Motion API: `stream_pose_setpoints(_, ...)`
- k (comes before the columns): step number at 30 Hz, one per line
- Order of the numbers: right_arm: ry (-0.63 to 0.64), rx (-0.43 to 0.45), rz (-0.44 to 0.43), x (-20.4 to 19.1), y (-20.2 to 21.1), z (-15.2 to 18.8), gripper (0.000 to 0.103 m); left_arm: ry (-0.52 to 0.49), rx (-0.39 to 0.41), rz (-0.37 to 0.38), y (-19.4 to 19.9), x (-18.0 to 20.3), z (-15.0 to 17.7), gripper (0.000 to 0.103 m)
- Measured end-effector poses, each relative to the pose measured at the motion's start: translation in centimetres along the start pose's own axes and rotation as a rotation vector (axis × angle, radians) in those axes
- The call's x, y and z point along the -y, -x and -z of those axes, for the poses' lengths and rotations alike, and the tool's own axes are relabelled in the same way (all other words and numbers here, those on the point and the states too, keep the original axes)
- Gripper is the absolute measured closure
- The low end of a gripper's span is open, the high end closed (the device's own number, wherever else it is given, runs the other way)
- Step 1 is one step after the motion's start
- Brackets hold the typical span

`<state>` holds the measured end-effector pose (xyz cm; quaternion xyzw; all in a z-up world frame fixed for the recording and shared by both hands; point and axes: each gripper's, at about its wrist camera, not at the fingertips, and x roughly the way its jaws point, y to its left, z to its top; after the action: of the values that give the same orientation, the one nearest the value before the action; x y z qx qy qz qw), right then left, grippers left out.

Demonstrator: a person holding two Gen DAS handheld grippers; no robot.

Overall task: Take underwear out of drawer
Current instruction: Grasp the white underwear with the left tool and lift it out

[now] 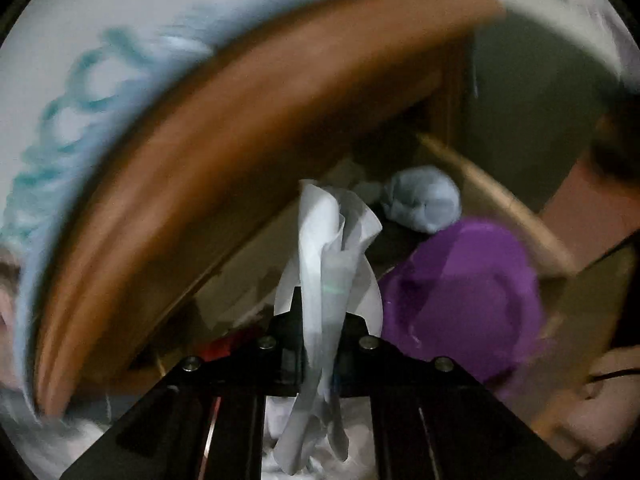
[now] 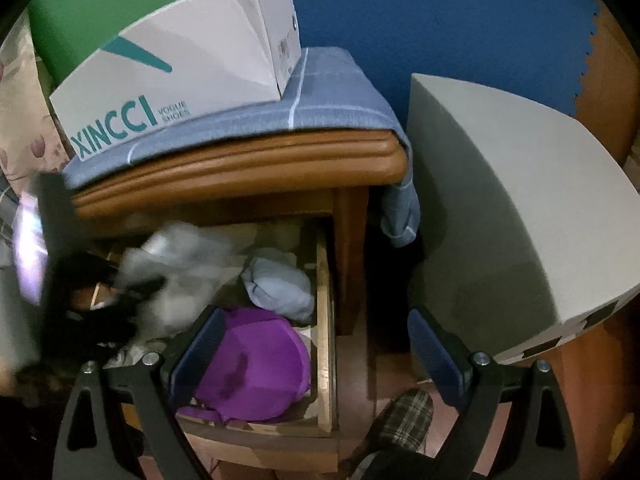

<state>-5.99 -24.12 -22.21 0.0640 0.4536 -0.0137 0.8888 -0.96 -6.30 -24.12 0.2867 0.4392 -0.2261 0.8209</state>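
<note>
Brown wooden nightstand (image 2: 240,168) with open drawer (image 2: 326,320), left gripper (image 1: 320,320) clamped on white cloth underwear (image 1: 332,240), purple garment (image 1: 460,300) at three o'clock, right gripper (image 2: 316,356) spread wide, empty.

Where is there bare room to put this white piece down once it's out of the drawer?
The blue cloth on the cabinet top is bare to the right of the shoe box. The grey slab right of the cabinet is bare too. The drawer is crowded: purple garment, pale blue bundle, dark items at left.

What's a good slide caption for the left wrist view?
Left tool shut on white underwear, above the open drawer holding purple and pale blue garments.
</note>
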Motion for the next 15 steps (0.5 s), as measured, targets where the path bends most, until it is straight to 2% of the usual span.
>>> stream_pose_setpoints(2, 0.015, -0.019, 0.002, -0.3, -0.5, 0.1, 0.008, 0.091, 0.052, 0.032, 2.9, -1.6, 0.6, 0.095)
stream_pose_setpoints(6, 0.086, -0.036, 0.01, -2.0, -1.2, 0.3, 0.008, 0.208, 0.149, 0.082, 8.2, -3.2, 2.3, 0.095)
stream_pose_setpoints(10, 0.117, -0.057, 0.014, -3.0, -1.9, 0.5, 0.008, 0.317, 0.21, 0.142, 11.9, -4.3, 3.3, 0.096)
stream_pose_setpoints(12, 0.123, -0.063, 0.015, -3.2, -2.0, 0.5, 0.008, 0.337, 0.24, 0.137, 13.8, -5.0, 3.7, 0.096)
stream_pose_setpoints(15, 0.15, -0.046, 0.024, -3.5, -1.7, 0.6, 0.008, 0.402, 0.273, 0.17, 16.8, -3.8, 4.0, 0.096)
